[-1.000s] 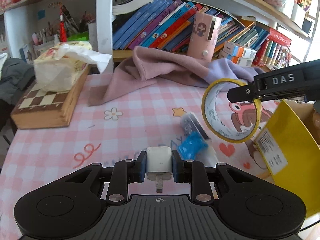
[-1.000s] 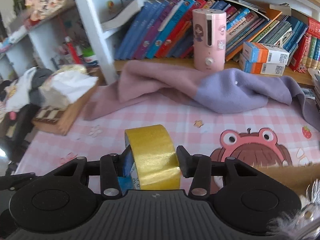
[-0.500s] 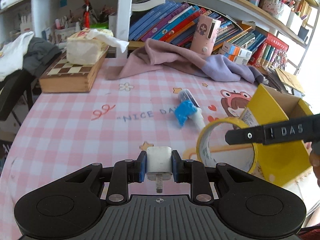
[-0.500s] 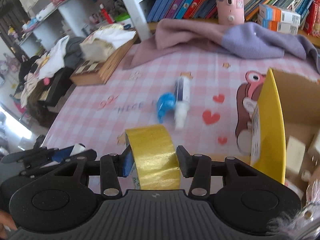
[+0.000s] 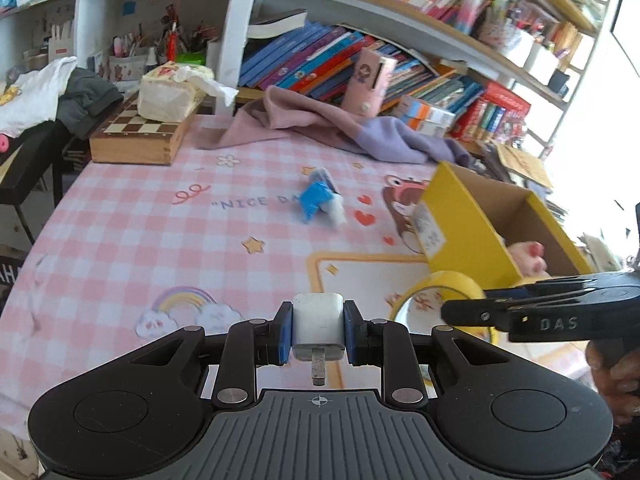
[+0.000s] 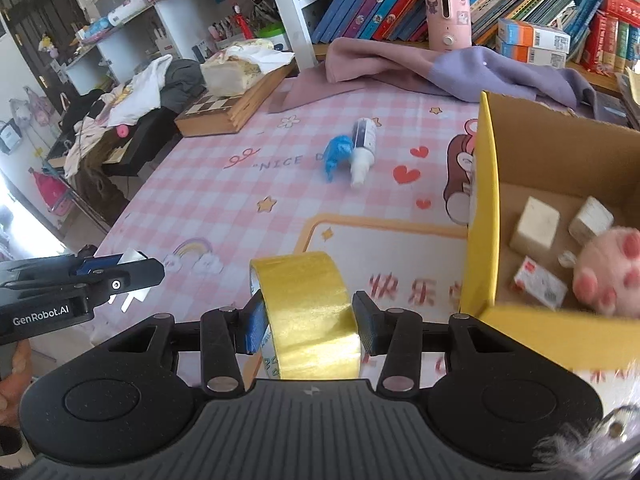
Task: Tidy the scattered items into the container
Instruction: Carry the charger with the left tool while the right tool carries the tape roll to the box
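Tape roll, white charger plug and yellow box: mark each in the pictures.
tape roll (image 6: 308, 312), right wrist view, on its yellow outer band.
white charger plug (image 5: 318, 326), left wrist view, on its white body.
yellow box (image 6: 482, 216), right wrist view, on its yellow left wall.

White charger plug (image 5: 318, 322): small cube, metal prong toward the camera, held clear of the table

Yellow tape roll (image 6: 306, 314): wide glossy band with printed inner edge, standing on edge, held above the table just beside the box's near left corner

Spray bottle (image 6: 362, 148): white with a dark label, lying on its side mid-table, nozzle toward the camera

Blue wrapper (image 6: 335, 153): crumpled, touching the bottle's left side

Cardboard box (image 6: 486, 200): yellow outside, plain brown inside, open top, at the table's right; holds two pale blocks, a small red-and-white packet and a pink plush paw
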A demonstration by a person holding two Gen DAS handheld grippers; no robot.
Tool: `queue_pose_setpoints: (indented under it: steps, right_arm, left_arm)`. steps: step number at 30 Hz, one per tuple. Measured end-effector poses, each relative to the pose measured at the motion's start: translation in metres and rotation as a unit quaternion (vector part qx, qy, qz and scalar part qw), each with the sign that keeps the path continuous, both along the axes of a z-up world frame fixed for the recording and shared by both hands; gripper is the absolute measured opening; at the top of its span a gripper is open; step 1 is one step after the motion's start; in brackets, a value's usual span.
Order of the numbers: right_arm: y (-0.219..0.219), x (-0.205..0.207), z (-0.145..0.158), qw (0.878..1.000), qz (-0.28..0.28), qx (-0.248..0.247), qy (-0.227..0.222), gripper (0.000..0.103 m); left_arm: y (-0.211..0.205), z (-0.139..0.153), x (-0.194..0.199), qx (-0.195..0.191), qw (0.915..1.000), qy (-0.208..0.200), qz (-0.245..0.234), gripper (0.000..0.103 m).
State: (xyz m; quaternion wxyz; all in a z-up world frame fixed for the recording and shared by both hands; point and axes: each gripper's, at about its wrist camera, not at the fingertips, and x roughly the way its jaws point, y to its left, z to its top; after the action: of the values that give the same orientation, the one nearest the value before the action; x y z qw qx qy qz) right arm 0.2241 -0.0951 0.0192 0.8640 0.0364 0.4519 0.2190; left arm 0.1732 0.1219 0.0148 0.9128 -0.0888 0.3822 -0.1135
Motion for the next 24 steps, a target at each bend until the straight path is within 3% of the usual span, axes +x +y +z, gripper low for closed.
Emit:
queue_pose_setpoints:
  steps: [15, 24]
  right_arm:
    - [-0.011, -0.116, 0.003, 0.999, -0.018, 0.026, 0.008, 0.042]
    - [-0.043, -0.180, 0.002, 0.996, -0.081, 0.038, 0.016, 0.042]
  left_arm:
    - [-0.012, 0.010, -0.111, -0.021, 0.9997, -0.011, -0.005, 0.024]
    - [-0.034, 0.008, -0.144, -0.037, 0.9982, 0.003, -0.048, 0.024]
